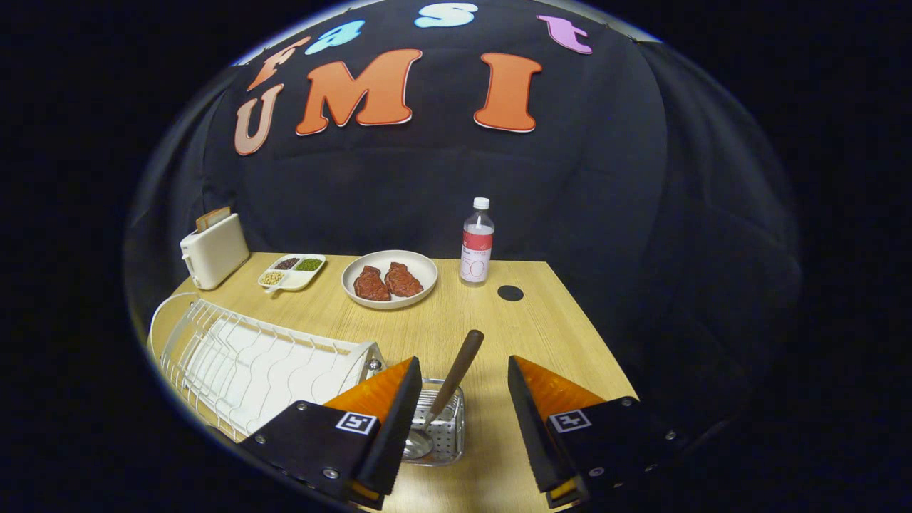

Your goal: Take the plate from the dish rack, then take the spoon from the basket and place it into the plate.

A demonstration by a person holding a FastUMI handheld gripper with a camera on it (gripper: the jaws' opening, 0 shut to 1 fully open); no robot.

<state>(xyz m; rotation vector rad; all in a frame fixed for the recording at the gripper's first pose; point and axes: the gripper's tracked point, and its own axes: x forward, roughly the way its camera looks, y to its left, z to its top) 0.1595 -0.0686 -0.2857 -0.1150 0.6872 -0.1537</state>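
My gripper (463,385) had its fingers spread wide apart and pinching nothing, hanging above the near end of the long pale wooden table (541,335). From there I ran down the scene by size. The white wire dish rack (242,363) lay along the table's left side, reaching right up to my left finger; I could not make out a plate standing in its slots. Back at the far left corner stood a cream toaster (212,251) with a slice of brown toast poking from its top. Near the far middle sat the round cream plate (389,278), flat on the wood, with two reddish-brown pieces of meat (386,282) side by side in it. Just left of that plate, a white three-compartment dish (292,271) held dark, green and yellowish grains, one kind per section. Right of the plate stood a clear plastic bottle (477,244) with a white cap and a red label, upright. A small black round spot (510,293) lay on the wood just beside the bottle, on its near right. Close in, the small perforated metal basket (442,427) sat partly behind my left finger, and the spoon (449,392) with its metal bowl and brown wooden handle rested in it, bowl down, handle leaning up and away between my two fingers, touching neither.
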